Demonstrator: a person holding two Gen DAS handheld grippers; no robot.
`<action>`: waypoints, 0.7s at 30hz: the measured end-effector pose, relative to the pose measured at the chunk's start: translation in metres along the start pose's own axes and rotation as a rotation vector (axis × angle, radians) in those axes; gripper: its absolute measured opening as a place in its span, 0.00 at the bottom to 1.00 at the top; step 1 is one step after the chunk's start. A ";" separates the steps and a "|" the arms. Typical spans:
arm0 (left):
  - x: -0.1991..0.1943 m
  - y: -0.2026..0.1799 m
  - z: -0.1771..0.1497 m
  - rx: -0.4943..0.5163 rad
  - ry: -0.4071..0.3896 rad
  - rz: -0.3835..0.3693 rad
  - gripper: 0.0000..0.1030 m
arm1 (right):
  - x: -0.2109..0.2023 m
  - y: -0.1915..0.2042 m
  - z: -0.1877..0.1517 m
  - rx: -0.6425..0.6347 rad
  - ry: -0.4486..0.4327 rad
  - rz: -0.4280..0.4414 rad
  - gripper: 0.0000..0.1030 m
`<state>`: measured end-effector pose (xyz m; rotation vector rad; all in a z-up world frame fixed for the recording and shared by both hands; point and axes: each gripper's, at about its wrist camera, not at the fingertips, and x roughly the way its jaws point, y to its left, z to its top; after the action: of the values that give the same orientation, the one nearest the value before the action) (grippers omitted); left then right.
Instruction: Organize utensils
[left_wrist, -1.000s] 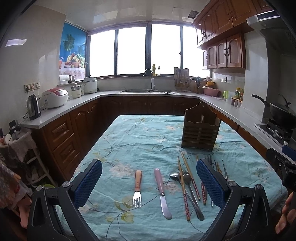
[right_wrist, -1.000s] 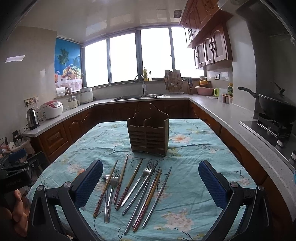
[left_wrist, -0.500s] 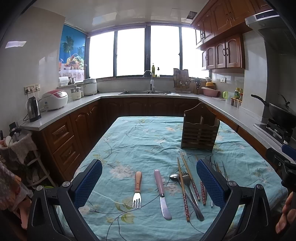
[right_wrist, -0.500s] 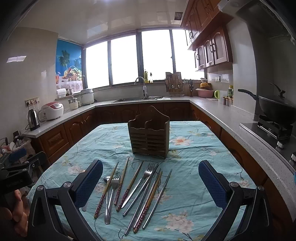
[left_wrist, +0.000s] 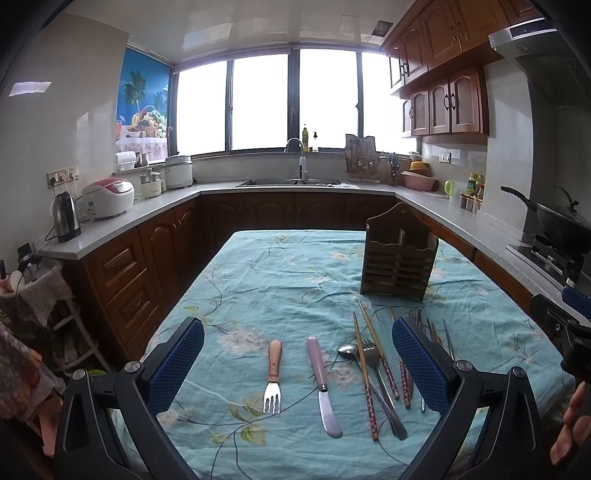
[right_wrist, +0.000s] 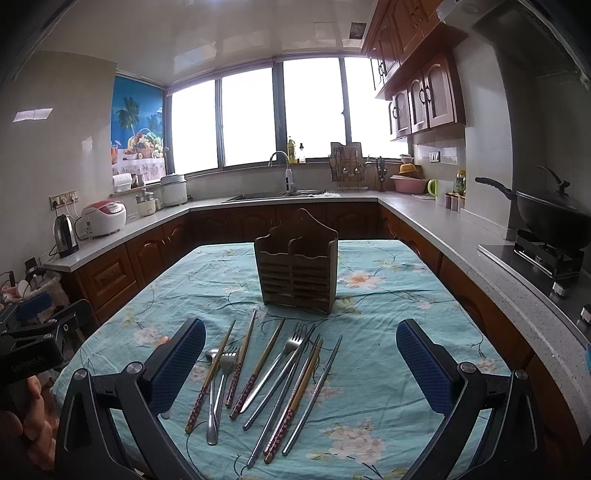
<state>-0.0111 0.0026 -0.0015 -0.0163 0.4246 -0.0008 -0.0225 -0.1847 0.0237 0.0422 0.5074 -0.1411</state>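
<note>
The left gripper (left_wrist: 297, 363) hangs above the near end of the table with its blue-padded fingers (left_wrist: 177, 363) spread wide and nothing between them. Below the gap lie a wooden-handled fork (left_wrist: 272, 376), tines toward the near edge, and just to its right a pink-handled butter knife (left_wrist: 324, 387), blade near.

The right gripper (right_wrist: 301, 363) is likewise spread wide and empty, over a loose fan of utensils. From left to right in its view: a spoon (right_wrist: 211, 391) and a steel fork (right_wrist: 223, 376) lying crossed by wooden chopsticks (right_wrist: 210, 376) with red patterned ends, a larger steel fork (right_wrist: 275, 369), more patterned chopsticks (right_wrist: 295, 398) and plain metal chopsticks (right_wrist: 314, 395) at the right. Several overlap or touch; the exact count of sticks is hard to tell.

Beyond the pile, farther along the table, a dark wooden utensil holder (right_wrist: 297, 271) stands upright, with slatted front, a pointed back panel and two compartments that look empty from here.

The tablecloth (right_wrist: 388, 295) is turquoise with a pale flower and vine print, somewhat wrinkled.

At the far left of the right wrist view the other handset carries small pale lettering (right_wrist: 27, 366), too blurred to read with certainty. A person's fingers (left_wrist: 570, 424) show at the right edge of the left wrist view.
</note>
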 end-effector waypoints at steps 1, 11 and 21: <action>0.001 0.000 0.000 0.001 0.001 0.002 0.99 | 0.000 -0.001 0.000 0.001 0.001 0.000 1.00; 0.008 -0.002 0.002 0.006 0.027 0.001 0.99 | 0.006 -0.004 -0.002 0.004 0.012 0.002 1.00; 0.036 0.004 0.006 -0.011 0.116 -0.030 0.99 | 0.025 -0.012 -0.008 0.024 0.060 0.007 1.00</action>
<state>0.0243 0.0068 -0.0112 -0.0337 0.5408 -0.0294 -0.0067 -0.1993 0.0046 0.0717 0.5655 -0.1398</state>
